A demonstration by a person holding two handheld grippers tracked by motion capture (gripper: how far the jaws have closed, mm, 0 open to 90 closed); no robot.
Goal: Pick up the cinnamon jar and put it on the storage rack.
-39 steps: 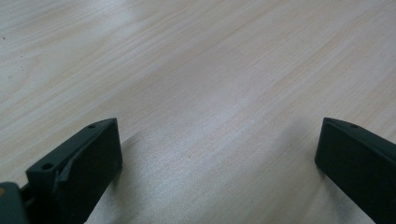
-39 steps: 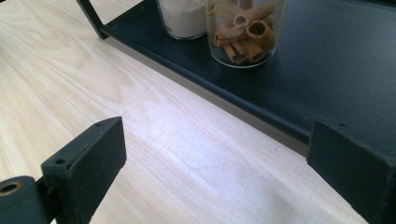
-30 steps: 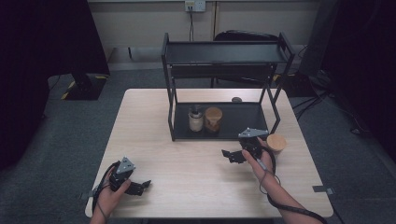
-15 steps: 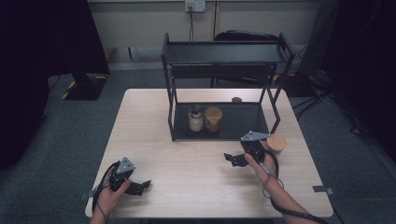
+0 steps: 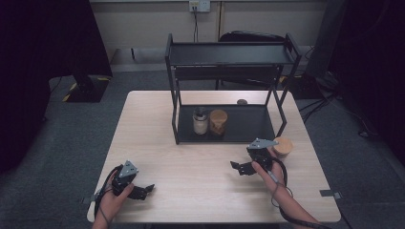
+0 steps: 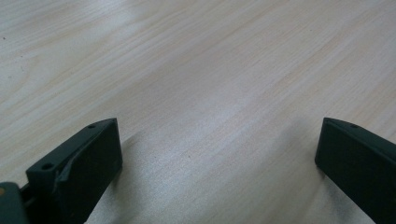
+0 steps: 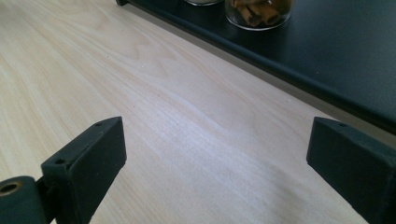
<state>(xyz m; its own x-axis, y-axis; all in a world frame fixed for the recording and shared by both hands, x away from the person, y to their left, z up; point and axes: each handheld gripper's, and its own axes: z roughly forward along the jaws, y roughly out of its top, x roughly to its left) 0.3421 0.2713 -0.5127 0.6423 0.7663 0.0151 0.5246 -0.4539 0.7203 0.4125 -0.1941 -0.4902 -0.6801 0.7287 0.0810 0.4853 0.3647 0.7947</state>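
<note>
Right hand-held gripper (image 5: 237,167) jaws spread wide, empty, low over the surface (image 5: 200,167); wooden-lidded jar (image 5: 282,147) just beside it at 2 o'clock. Left hand-held gripper (image 5: 149,189) likewise agape, empty.

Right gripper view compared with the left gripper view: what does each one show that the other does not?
The right gripper view alone shows the black lower shelf of the rack and, standing on it, the base of a glass jar of brown sticks.

The left gripper view alone shows nothing extra, just plain wood grain.

Both show the light wooden table and a pair of black jaws spread wide with nothing between them: the right gripper and the left gripper.
</note>
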